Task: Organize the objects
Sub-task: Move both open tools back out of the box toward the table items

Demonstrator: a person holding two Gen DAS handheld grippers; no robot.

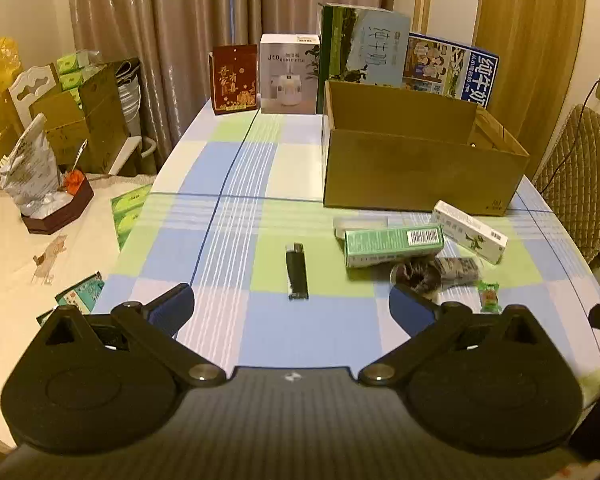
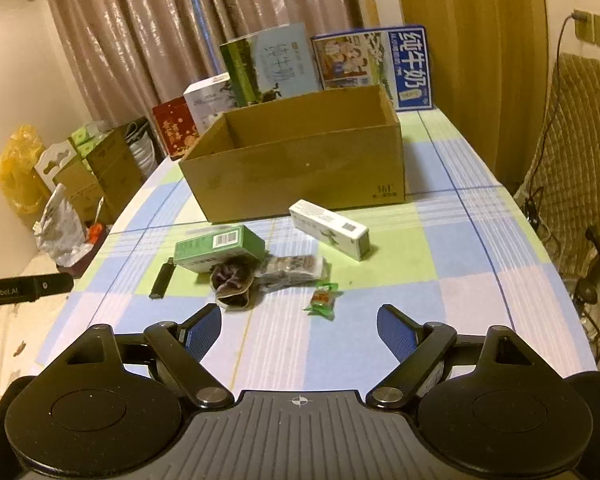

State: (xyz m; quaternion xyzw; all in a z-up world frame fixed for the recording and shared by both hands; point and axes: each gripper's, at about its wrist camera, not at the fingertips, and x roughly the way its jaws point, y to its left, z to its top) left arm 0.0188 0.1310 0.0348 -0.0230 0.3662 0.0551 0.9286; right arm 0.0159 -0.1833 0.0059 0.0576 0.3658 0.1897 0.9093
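An open cardboard box (image 1: 412, 176) (image 2: 300, 168) stands on the checked tablecloth (image 1: 236, 184). In front of it lie a black lighter (image 1: 297, 271) (image 2: 162, 276), a green carton (image 1: 394, 246) (image 2: 218, 248), a white carton (image 1: 470, 232) (image 2: 330, 229), a dark crumpled pouch (image 1: 418, 274) (image 2: 232, 284), a dark packet (image 1: 458, 269) (image 2: 296, 268) and a green-wrapped sweet (image 1: 489, 297) (image 2: 323, 300). My left gripper (image 1: 292, 312) is open wide, with nothing between its fingers, just short of the lighter. My right gripper (image 2: 300, 332) is open and empty, near the sweet.
Printed boxes (image 1: 288, 74) (image 2: 374, 66) line the table's far edge behind the cardboard box. A padded chair (image 1: 580, 184) (image 2: 572, 184) stands to the right. A side table (image 1: 24, 264) with a bag and a small tray sits on the left.
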